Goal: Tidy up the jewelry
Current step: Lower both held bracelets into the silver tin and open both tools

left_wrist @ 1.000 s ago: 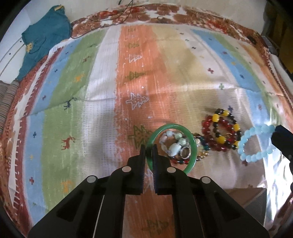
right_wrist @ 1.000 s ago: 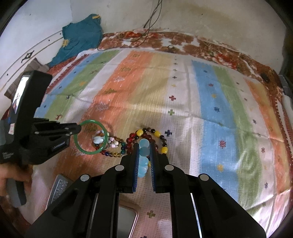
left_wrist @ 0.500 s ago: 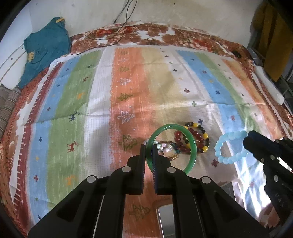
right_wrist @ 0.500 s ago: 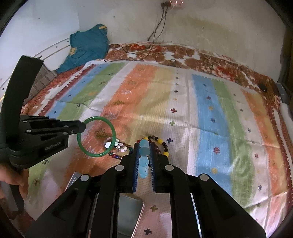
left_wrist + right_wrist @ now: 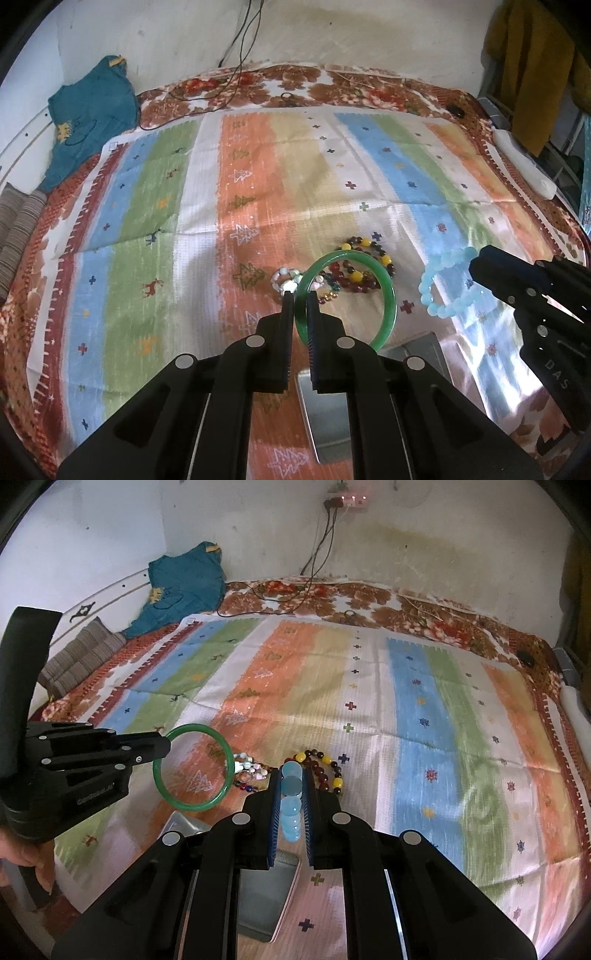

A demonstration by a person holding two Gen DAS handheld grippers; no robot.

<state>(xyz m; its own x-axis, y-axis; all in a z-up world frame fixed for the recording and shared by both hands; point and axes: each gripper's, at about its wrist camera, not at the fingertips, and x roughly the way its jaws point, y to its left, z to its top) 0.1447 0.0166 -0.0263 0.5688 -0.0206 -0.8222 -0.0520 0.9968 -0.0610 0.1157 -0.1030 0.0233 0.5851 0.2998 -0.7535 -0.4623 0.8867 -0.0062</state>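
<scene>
My left gripper (image 5: 300,301) is shut on a green bangle (image 5: 388,295), held in the air above the striped cloth (image 5: 207,229); the same green bangle (image 5: 177,798) shows at the left gripper (image 5: 164,746) in the right wrist view. My right gripper (image 5: 291,775) is shut on a pale blue bead bracelet (image 5: 290,805), also lifted; from the left wrist view the blue bracelet (image 5: 428,291) hangs at the right gripper (image 5: 476,264). On the cloth lie a red-and-yellow bead bracelet (image 5: 364,282) and a small pile of pale beads and a ring (image 5: 284,278).
A grey metal tray (image 5: 328,417) sits on the cloth just below both grippers, its near part hidden by them. A teal garment (image 5: 184,587) and cables (image 5: 306,583) lie at the far edge by the wall. A hand (image 5: 22,860) holds the left gripper.
Both grippers have risen and pulled back from the cloth, carrying the green bangle and the blue bracelet up off the pile. The tray has come into view below them.
</scene>
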